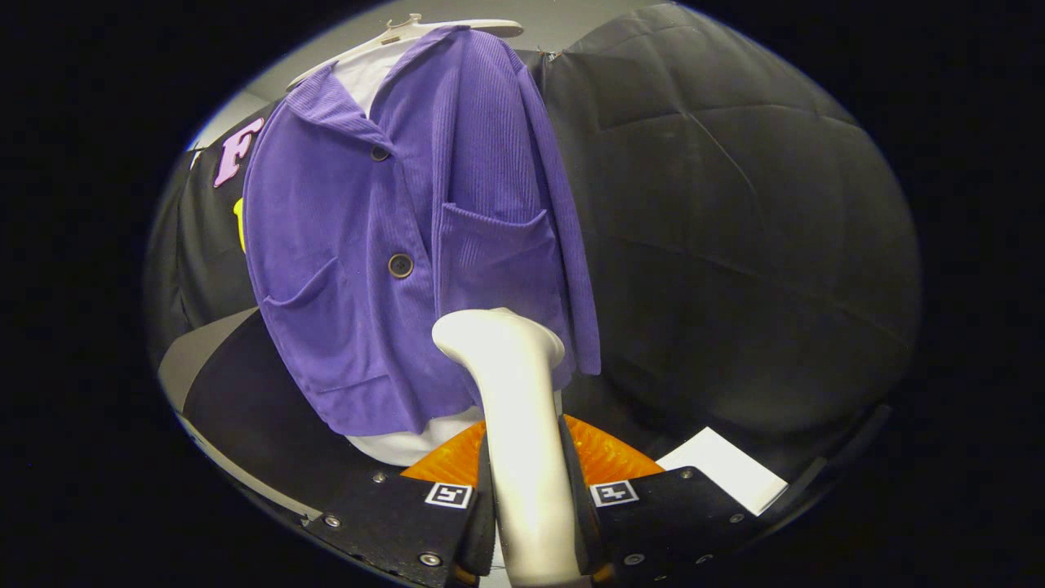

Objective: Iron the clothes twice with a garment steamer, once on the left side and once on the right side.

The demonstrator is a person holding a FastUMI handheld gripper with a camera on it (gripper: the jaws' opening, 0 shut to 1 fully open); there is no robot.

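A purple corduroy jacket (384, 245) hangs on a white hanger (424, 28) over a white shirt (367, 69), in front of the black cloth wall. My gripper (529, 498) is shut on the white handle of the garment steamer (518, 408), which stands upright between the two fingers. The steamer's head (490, 331) points at the jacket's lower hem, below its right-hand pocket (490, 253), very near or touching the fabric. The white shirt's hem (408, 445) shows below the jacket.
A black tabletop (261, 408) with a pale edge lies under the jacket. A white sheet of paper (727, 469) lies on it to the right of the fingers. Black cloth covers the wall behind and to the right.
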